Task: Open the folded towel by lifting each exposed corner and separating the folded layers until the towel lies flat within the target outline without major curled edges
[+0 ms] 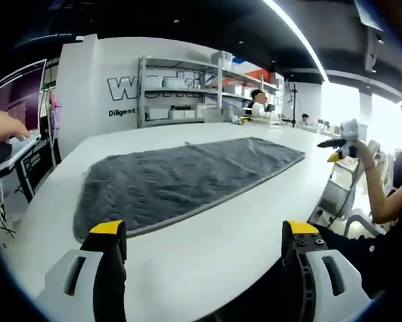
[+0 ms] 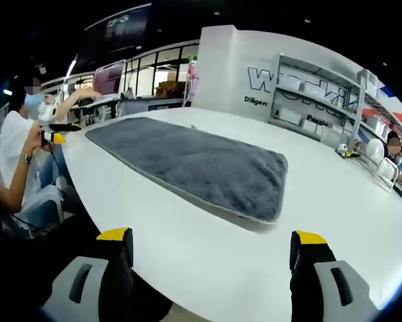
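Note:
A long grey towel (image 1: 187,178) lies spread on the white table (image 1: 221,248), its edges mostly flat. In the right gripper view the same towel (image 2: 194,164) stretches from the far left to a near corner at the right. My left gripper (image 1: 204,231) is open, its yellow-tipped jaws wide apart above the table's near edge, short of the towel. Over the table's edge on the other side, my right gripper (image 2: 211,238) is open too, with nothing between its jaws and clear of the towel.
Shelving with boxes (image 1: 201,87) stands behind the table against a white wall. A person at the right holds another gripper (image 1: 341,147); in the right gripper view a seated person (image 2: 26,154) holds one at the left. A hand and laptop (image 1: 13,131) show at the left.

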`<act>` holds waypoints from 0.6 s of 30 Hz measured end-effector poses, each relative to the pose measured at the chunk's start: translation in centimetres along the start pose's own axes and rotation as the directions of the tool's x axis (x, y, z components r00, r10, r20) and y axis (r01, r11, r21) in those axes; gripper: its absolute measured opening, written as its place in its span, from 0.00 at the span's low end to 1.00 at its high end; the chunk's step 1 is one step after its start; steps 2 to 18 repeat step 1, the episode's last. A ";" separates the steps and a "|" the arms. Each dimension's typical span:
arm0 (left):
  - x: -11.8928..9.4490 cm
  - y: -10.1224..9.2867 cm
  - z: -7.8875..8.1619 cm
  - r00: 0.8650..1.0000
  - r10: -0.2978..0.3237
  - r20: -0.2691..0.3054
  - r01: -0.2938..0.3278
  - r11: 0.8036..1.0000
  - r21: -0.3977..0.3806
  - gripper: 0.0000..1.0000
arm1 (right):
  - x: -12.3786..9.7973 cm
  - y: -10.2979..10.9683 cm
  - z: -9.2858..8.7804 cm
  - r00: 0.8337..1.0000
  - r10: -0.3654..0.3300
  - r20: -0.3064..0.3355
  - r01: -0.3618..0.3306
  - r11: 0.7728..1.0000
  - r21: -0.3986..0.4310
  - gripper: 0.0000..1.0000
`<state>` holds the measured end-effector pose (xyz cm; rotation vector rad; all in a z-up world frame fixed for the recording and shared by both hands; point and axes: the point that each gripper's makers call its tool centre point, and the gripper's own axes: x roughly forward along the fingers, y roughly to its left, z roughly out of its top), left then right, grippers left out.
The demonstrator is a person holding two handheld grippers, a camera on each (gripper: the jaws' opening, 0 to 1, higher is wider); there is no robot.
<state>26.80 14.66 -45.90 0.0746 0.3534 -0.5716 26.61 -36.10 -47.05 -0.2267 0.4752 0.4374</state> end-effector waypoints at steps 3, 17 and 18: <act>-0.1 0.1 0.1 1.000 0.002 0.006 -0.002 1.000 -0.002 0.94 | 0.1 0.2 0.1 1.000 0.009 0.004 -0.009 1.000 0.008 0.99; -0.1 0.1 0.1 1.000 0.002 0.006 -0.002 1.000 -0.002 0.94 | 0.1 0.2 0.1 1.000 0.009 0.004 -0.009 1.000 0.008 0.99; -0.1 0.1 0.1 1.000 0.002 0.006 -0.002 1.000 -0.002 0.94 | 0.1 0.2 0.1 1.000 0.009 0.004 -0.009 1.000 0.008 0.99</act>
